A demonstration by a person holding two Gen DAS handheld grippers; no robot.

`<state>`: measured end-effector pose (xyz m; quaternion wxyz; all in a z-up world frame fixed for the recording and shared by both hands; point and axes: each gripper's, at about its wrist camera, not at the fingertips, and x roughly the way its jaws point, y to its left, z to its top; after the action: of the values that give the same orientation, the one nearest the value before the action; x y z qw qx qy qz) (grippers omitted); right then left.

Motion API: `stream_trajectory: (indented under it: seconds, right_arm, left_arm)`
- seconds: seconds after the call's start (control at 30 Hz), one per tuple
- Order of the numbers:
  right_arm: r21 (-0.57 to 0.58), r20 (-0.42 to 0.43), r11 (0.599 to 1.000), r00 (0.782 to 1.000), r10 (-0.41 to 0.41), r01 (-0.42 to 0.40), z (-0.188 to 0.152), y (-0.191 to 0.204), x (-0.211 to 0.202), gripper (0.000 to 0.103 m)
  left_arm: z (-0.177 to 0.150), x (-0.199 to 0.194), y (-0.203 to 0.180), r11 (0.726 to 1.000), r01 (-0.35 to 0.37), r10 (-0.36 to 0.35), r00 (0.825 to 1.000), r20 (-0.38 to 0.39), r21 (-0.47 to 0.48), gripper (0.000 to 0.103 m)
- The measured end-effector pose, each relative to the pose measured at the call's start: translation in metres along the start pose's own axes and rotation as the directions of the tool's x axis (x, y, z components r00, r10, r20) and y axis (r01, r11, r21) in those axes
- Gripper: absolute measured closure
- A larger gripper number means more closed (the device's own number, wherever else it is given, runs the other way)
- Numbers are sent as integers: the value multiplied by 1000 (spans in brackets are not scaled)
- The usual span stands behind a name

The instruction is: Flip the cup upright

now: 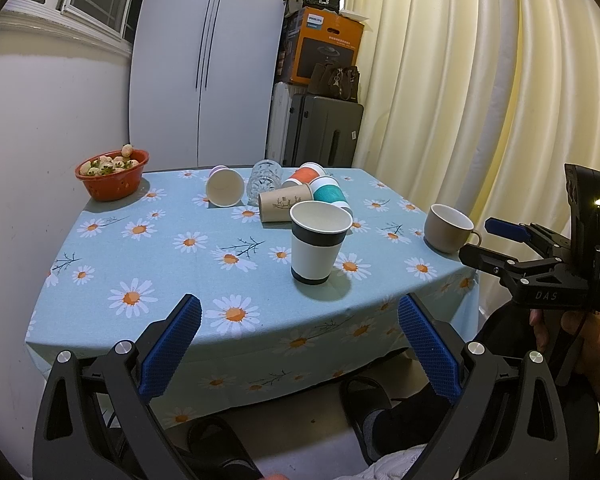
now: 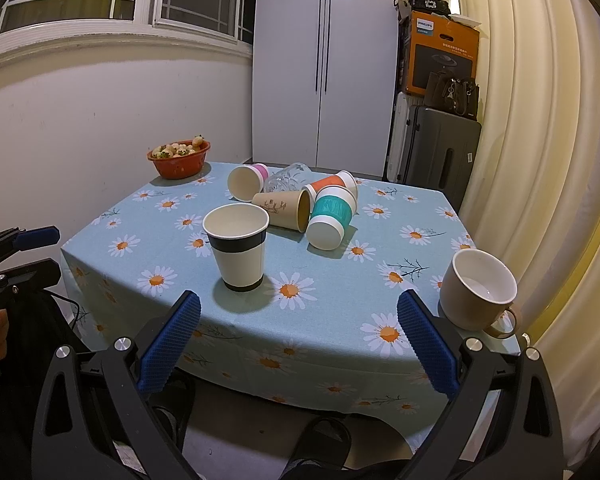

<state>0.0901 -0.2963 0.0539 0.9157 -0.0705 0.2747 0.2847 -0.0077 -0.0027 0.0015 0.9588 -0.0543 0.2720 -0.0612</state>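
Observation:
A white paper cup with dark bands [image 1: 319,242] [image 2: 238,246] stands upright near the table's front. Behind it several cups lie on their sides: a pink one [image 1: 224,186] [image 2: 245,181], a brown one [image 1: 284,202] [image 2: 285,209], an orange one [image 1: 306,174] [image 2: 334,184], a teal one [image 1: 331,194] [image 2: 329,216] and a clear glass [image 1: 265,180] [image 2: 288,178]. A beige mug [image 1: 449,228] [image 2: 476,290] stands upright at the right edge. My left gripper [image 1: 300,338] is open and empty before the table edge. My right gripper [image 2: 299,336] is open and empty; it also shows in the left wrist view [image 1: 496,240].
A red bowl of fruit [image 1: 112,174] [image 2: 179,159] sits at the table's far left corner. The table wears a blue daisy cloth [image 1: 172,264] [image 2: 340,320]. Curtains hang to the right; a suitcase [image 2: 440,160] and boxes stand behind. Slippered feet are under the front edge.

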Motion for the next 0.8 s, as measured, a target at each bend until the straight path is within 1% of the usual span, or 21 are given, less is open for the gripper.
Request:
stream_trajectory:
  seconds: [0.2, 0.33, 0.8]
  right_arm:
    - [0, 0, 1000, 1000, 0, 0, 1, 1, 0, 5]
    - [-1, -1, 1000, 1000, 0, 0, 1, 1, 0, 5]
    - [-1, -2, 1000, 1000, 0, 0, 0, 0, 0, 5]
  left_arm:
    - [0, 0, 0, 1000, 7, -7, 1000, -2, 6, 7]
    - [0, 1, -1, 1000, -7, 7, 1000, -5, 8, 7]
    - [1, 3, 1, 1000, -4, 4, 1000, -10, -4, 7]
